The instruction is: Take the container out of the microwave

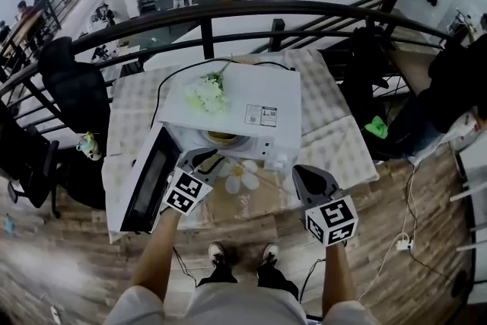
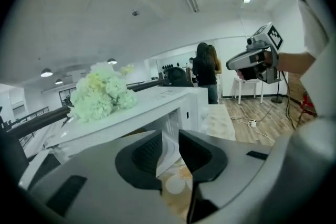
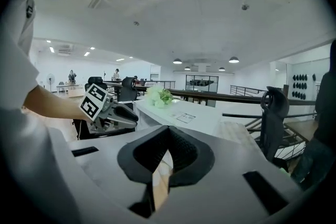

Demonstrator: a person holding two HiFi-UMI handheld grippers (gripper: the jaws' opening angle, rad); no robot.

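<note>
Where microwave stands open, round tan container

White microwave, checked tablecloth

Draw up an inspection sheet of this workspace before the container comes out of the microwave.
Surface: table under a checked cloth, with a flower-print mat in front of the microwave.
Job's things: white microwave with its door swung open to the left; container inside it.
Clutter: bunch of white flowers on top of the microwave.
Grippers: left gripper open and empty, in front of the microwave's opening; right gripper shut and empty, to the right of the mat.
Cables: black cable arcing behind the microwave; power strip with leads on the floor at right.
Surroundings: black railing behind the table, office chair at left, people far off.
</note>
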